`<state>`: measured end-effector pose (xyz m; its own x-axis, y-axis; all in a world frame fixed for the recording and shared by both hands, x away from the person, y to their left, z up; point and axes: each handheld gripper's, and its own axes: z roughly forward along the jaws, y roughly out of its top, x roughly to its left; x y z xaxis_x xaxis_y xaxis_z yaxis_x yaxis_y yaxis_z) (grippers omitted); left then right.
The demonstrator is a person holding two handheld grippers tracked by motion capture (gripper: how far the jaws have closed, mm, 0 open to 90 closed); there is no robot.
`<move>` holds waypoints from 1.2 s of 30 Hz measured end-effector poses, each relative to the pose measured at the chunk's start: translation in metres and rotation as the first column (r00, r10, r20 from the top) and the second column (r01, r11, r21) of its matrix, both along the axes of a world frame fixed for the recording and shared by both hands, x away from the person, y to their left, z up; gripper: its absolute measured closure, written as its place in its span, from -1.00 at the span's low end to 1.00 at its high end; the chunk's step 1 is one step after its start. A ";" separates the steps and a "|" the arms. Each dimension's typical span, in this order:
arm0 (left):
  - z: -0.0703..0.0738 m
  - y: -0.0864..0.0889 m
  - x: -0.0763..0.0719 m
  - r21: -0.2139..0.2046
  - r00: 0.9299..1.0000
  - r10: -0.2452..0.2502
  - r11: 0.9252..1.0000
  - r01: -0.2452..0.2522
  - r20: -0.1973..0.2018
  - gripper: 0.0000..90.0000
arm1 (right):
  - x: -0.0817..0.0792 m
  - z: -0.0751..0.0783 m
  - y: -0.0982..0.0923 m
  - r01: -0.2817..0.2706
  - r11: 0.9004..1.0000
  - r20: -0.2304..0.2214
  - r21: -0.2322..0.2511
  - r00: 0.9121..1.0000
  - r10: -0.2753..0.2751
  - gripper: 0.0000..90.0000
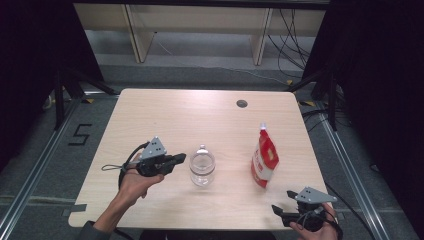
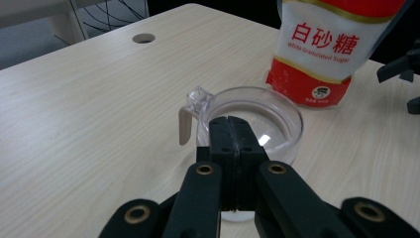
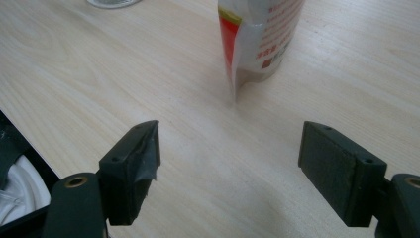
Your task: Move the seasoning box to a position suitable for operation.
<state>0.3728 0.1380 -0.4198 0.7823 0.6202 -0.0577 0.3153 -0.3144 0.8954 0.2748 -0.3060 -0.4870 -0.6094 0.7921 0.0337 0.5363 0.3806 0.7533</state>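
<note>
Your left tongs (image 1: pixel 181 159) sit just beside the clear glass jar (image 1: pixel 202 168), which stands open near the middle of the desk (image 1: pixel 165 115). The jar has a little clasp (image 2: pixel 189 119) on its rim. To the right of the jar stands the white sugar bag (image 1: pixel 264 159).

To do this step well, keep the left tongs steady and level, near the jar's rim, and do not bump the jar over. Go slowly.

The left tongs are squeezed all the way together, pad against pad, with nothing between them. Your right tongs (image 3: pixel 230 163) are spread wide and hold nothing. They wait near the front edge of the desk, pointing at the sugar bag.
</note>
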 end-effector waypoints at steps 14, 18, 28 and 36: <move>0.014 -0.027 0.032 0.078 0.999 -0.042 0.996 0.042 -0.009 0.99 | 0.001 -0.001 0.000 -0.017 1.000 0.008 -0.008 1.000 0.017 -0.44; 0.018 -0.037 0.045 0.100 0.997 -0.071 0.992 0.072 -0.013 0.99 | 0.001 -0.001 0.000 -0.008 1.000 -0.003 -0.011 1.000 0.008 -0.44; 0.015 -0.052 0.069 0.117 0.995 -0.082 0.989 0.089 -0.065 0.99 | 0.001 -0.002 0.000 -0.012 1.000 -0.011 -0.005 1.000 0.012 -0.44; 0.012 -0.068 0.079 0.175 0.988 -0.120 0.975 0.135 -0.093 0.99 | 0.002 -0.002 -0.001 -0.026 1.000 0.002 -0.018 1.000 0.026 -0.45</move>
